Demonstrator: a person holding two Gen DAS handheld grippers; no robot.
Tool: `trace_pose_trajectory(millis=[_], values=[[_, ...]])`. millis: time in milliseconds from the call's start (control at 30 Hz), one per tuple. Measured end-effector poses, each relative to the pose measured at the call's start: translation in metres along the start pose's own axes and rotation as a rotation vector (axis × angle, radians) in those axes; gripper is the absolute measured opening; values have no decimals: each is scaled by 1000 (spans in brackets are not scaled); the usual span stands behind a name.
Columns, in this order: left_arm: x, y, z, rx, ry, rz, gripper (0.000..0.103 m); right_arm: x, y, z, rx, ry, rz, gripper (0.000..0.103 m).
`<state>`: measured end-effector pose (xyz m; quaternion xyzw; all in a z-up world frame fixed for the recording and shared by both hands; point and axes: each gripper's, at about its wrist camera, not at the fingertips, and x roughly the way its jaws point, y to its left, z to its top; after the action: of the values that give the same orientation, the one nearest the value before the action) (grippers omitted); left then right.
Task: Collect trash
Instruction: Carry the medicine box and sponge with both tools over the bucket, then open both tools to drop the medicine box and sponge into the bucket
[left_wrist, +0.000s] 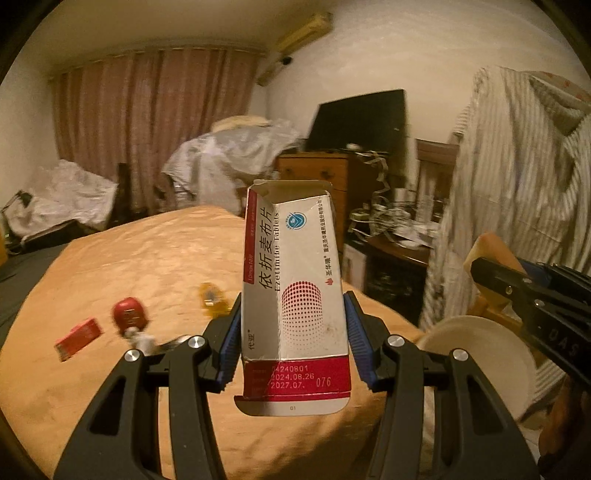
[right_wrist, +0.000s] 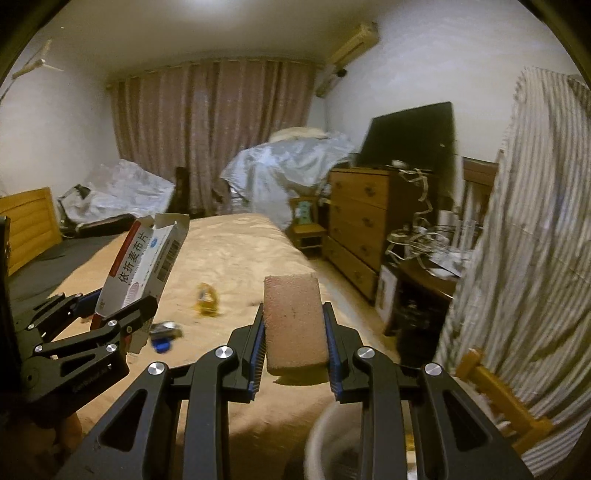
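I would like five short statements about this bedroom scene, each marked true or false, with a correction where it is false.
1. The left gripper holds a medicine box. True.
2. The right gripper is empty. False: it is shut on a pinkish block.
3. A red can lies on the bed. True.
4. The medicine box is sealed. False: its top flap stands open.
5. The curtains are drawn open. False: they hang closed across the window.
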<state>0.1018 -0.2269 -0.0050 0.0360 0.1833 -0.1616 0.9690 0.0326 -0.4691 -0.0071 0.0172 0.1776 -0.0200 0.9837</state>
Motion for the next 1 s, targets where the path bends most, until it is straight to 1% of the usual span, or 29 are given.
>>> trace_pose_trajectory(millis=[200, 367, 467, 633, 800, 933, 1000], values=[[15, -49, 2, 49, 40, -111, 49, -10, -71, -3, 35, 45, -88, 29], [33, -86, -2, 85, 106, -188, 49, -11, -128, -13, 63, 101, -143, 29], [43, -104, -6, 102, 147, -225, 49, -3, -151, -20, 69, 142, -162, 29], [62, -128, -16, 165, 250, -277, 49, 20, -183, -32, 96, 263, -139, 29], [81, -147, -22, 234, 369, -334, 49, 50, -221, -39, 106, 417, -101, 29], [99, -163, -24, 293, 495, -415, 49, 72, -236, -40, 116, 538, -53, 29], [106, -169, -24, 315, 535, -429, 49, 80, -239, -43, 118, 607, -26, 29]])
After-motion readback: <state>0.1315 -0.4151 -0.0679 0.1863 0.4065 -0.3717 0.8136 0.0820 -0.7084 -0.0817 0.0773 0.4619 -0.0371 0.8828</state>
